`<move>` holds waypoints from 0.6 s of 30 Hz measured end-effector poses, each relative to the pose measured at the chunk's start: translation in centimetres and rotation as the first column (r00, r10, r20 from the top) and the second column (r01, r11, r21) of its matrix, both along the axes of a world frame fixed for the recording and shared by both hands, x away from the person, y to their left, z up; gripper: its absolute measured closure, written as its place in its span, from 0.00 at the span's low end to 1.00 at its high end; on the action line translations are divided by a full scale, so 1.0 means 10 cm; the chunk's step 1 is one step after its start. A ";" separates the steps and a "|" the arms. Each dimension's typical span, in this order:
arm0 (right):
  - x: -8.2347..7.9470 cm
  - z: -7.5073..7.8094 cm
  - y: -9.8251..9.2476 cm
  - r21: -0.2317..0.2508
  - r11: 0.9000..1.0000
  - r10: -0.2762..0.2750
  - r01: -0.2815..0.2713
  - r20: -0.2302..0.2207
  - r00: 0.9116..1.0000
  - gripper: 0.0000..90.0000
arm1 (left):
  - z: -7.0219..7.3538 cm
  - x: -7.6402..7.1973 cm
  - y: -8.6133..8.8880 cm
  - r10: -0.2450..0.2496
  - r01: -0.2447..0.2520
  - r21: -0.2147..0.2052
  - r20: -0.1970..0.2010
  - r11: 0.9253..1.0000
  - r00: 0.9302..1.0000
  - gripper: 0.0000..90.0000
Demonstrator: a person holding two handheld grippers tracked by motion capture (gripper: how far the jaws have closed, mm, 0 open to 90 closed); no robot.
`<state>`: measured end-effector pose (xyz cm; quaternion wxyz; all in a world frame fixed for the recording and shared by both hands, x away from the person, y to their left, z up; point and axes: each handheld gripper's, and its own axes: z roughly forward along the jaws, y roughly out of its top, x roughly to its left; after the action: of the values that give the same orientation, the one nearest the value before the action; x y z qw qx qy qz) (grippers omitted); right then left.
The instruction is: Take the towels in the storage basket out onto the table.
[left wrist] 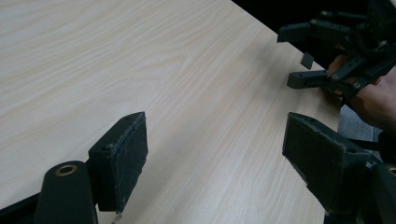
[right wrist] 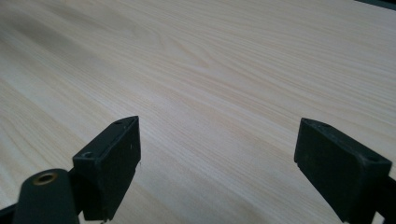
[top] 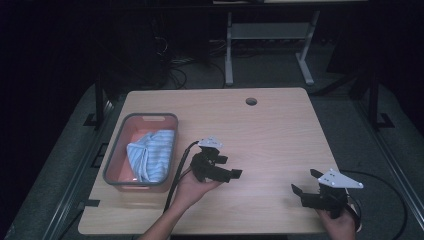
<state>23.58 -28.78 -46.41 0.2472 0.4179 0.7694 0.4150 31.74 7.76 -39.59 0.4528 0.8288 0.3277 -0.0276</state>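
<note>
On table (top: 270, 130), left side: grey bin (top: 116, 152), long axis running away from the person, striped cloth (top: 151, 154) bunched inside, filling the near and right part, pinkish floor bare at the far left. Just right of bin: left tool (top: 234, 174), held palm-up in left hand (top: 192, 189), jaws wide, nothing between them, pointed right across bare wood and away from the cloth. In left gripper view: both pads (left wrist: 126, 158) well apart over wood grain, right tool (left wrist: 308, 53) farther off near the table edge. At near right corner: right tool (top: 300, 194), jaws likewise wide and empty, aimed left toward table centre; in right gripper view, wood between the jaws and no object.

Key relation: cloth lies left of the left tool, behind its jaw direction; bin wall (top: 176, 150) between them. Left tool much the nearer; right tool well apart, across most of the table width.

Judgement: cloth looks settled in bin, both tools free, so either placement finished or pick-up not yet begun; cannot tell which. For any reach to cloth: left tool to turn back left and come over the bin rim from above. Risk: jaw catching the rim and shoving the bin.
</note>
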 end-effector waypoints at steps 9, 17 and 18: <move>0.01 -0.01 0.00 -0.007 1.000 0.003 -0.003 0.004 1.000 0.16 | 0.14 0.09 0.17 0.017 -0.017 -0.011 0.003 1.000 1.000 0.23; 0.01 -0.01 -0.01 -0.005 1.000 0.001 -0.001 0.002 1.000 0.16 | 0.22 0.14 0.31 0.043 -0.043 -0.005 0.007 0.999 0.999 0.23; 0.01 -0.01 0.00 -0.005 1.000 0.003 -0.003 0.003 1.000 0.16 | 0.24 0.16 0.34 0.041 -0.041 0.007 0.011 0.999 0.999 0.23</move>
<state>23.68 -28.82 -46.50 0.2491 0.4155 0.7706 0.4140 33.36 11.16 -37.23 0.4521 0.8237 0.3421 -0.0129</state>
